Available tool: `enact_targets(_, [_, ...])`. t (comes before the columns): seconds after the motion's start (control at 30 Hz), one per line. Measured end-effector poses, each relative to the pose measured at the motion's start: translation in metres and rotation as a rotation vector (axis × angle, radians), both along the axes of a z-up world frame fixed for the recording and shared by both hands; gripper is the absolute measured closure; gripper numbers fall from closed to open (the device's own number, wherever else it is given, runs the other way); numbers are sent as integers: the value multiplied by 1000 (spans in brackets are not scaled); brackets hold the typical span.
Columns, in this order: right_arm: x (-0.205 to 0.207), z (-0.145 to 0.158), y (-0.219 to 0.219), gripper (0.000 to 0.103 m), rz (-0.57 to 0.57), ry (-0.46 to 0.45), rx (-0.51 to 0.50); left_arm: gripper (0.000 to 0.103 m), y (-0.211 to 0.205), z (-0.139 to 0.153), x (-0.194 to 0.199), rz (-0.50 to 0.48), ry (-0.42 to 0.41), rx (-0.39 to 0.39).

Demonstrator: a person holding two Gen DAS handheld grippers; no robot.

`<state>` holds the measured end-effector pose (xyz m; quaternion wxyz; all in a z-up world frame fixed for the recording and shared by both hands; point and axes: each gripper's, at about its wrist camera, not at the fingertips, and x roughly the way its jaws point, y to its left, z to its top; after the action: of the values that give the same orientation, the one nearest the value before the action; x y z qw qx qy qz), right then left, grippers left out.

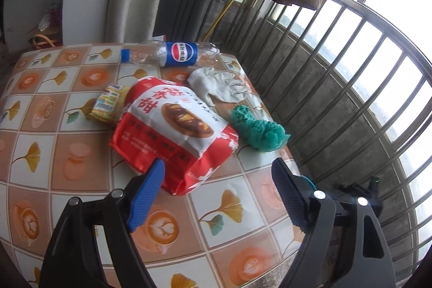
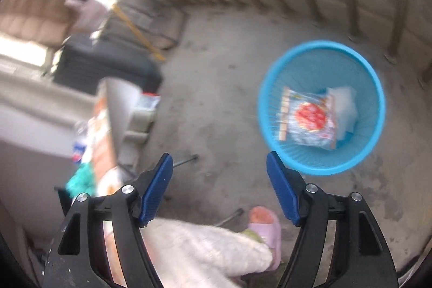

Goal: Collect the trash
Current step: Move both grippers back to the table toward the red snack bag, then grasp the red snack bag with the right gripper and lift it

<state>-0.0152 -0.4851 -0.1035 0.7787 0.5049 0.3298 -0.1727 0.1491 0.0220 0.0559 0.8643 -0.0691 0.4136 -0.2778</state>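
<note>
The left gripper (image 1: 217, 174) gapes over a red bag (image 1: 175, 136); the right gripper (image 2: 219, 169) hangs agape, seemingly empty, near the blue basket (image 2: 272, 126).

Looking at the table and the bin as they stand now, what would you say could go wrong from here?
The green crumpled wad lies close to the table edge, so a nudge from the open left gripper might tip it off. The red and white bag looks wide for those jaws. The blue bin sits low on the floor; drops could miss.
</note>
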Motion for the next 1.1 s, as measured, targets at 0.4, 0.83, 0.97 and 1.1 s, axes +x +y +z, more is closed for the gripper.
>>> enact_targets(0.4, [107, 87, 103, 27, 332, -99, -243, 23, 44, -22, 5, 98, 33, -62])
enact_targets(0.83, [177, 89, 212, 27, 619, -242, -26, 23, 82, -33, 69, 186, 50, -178])
enact_targets(0.97, [201, 70, 241, 30, 635, -218, 80, 23, 85, -41, 75, 204, 80, -215])
enact_targets(1.1, [223, 45, 256, 42, 609, -208, 219, 23, 86, -47, 72, 199, 89, -217])
